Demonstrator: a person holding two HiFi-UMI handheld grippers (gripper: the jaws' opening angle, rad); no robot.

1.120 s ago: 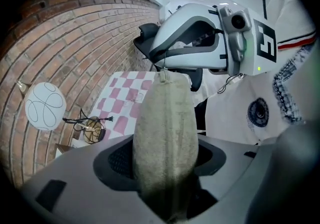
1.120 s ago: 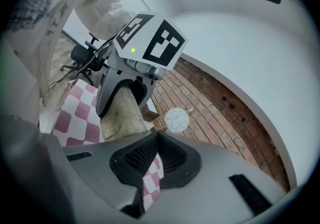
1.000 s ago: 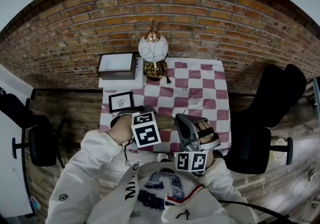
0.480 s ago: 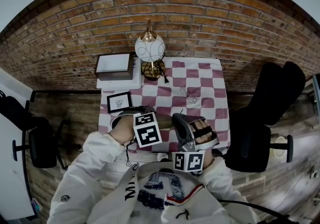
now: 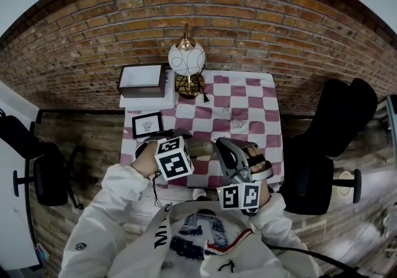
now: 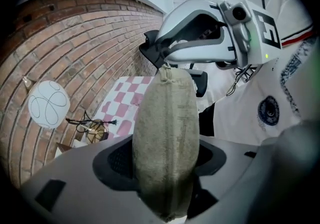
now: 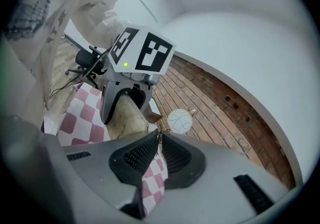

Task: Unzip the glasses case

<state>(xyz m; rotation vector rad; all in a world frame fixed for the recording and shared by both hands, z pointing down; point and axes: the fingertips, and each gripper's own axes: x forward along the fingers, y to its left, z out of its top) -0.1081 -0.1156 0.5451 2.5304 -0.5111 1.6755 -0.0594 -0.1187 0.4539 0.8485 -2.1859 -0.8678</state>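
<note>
Glasses case (image 6: 165,118) is held up off the bench (image 5: 248,103), above its near edge, with both tools on it. So the left tongs (image 6: 165,165) are clamped around the fat middle of it, and its other end points at the second tool. Over there the right tongs (image 7: 158,138) are pinched almost flat together on the little zip pull (image 6: 166,73) at the tip of the case.

Versus a second back, not much is different. The left tongs have tipped over a touch and the right tongs have slid slightly toward the bench's near right corner. That leaves a bit more olive fabric showing between them in the head view. Neither grip looks any different.

My read: that's just slack coming out, and the unzip has barely started. The seam down the case looks closed as far as I can see. It needs a steady pull along the seam while the left holds firm.
</note>
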